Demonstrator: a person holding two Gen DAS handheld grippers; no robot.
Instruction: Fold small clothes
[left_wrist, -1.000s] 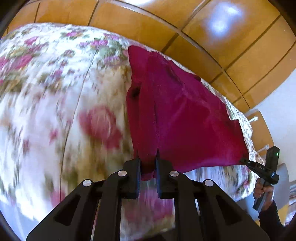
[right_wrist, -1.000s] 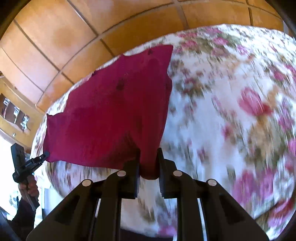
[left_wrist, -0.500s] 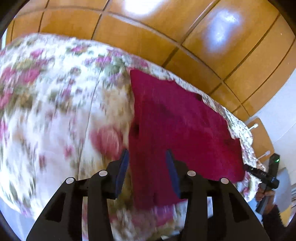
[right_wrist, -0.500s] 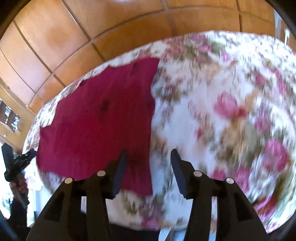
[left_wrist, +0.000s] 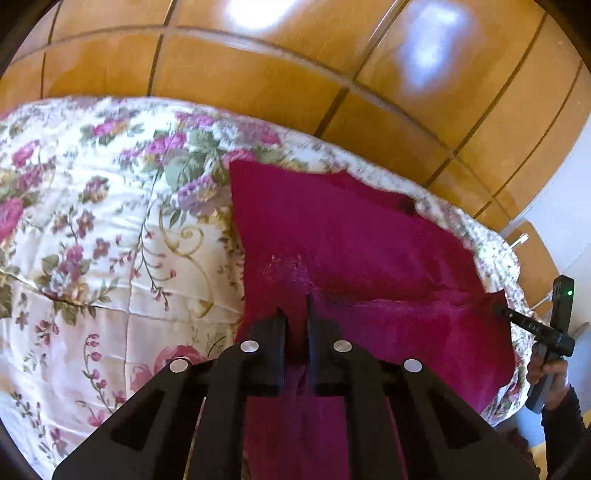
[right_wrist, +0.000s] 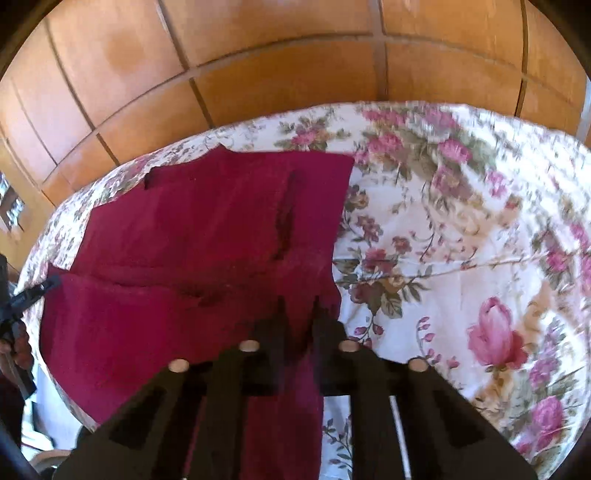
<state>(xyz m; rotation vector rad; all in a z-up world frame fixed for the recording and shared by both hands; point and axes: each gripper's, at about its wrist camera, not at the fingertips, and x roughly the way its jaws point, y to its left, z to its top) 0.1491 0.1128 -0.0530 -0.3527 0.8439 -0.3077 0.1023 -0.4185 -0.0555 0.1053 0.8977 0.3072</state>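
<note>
A dark red garment (left_wrist: 351, 240) (right_wrist: 203, 229) lies spread on the floral bedspread (left_wrist: 110, 221) (right_wrist: 461, 240), its near part doubled over in a fold. My left gripper (left_wrist: 293, 312) pinches the garment's near left edge, jaws closing tight with red cloth between the pads. My right gripper (right_wrist: 299, 306) grips the near right edge the same way, jaws closing on cloth. In the left wrist view the right gripper (left_wrist: 517, 319) shows at the garment's right corner, held by a hand (left_wrist: 550, 373). The left gripper (right_wrist: 35, 291) appears at the far left of the right wrist view.
A glossy wooden panelled wall (left_wrist: 258, 74) (right_wrist: 295, 74) rises behind the bed. The bedspread extends well to the left in the left wrist view and to the right in the right wrist view. A wooden piece with a white handle (left_wrist: 521, 240) stands past the bed's far right corner.
Both grippers let the lifted garment drop flat onto the bed, opened wide, then drew back and shut again on cloth at its near edge.
</note>
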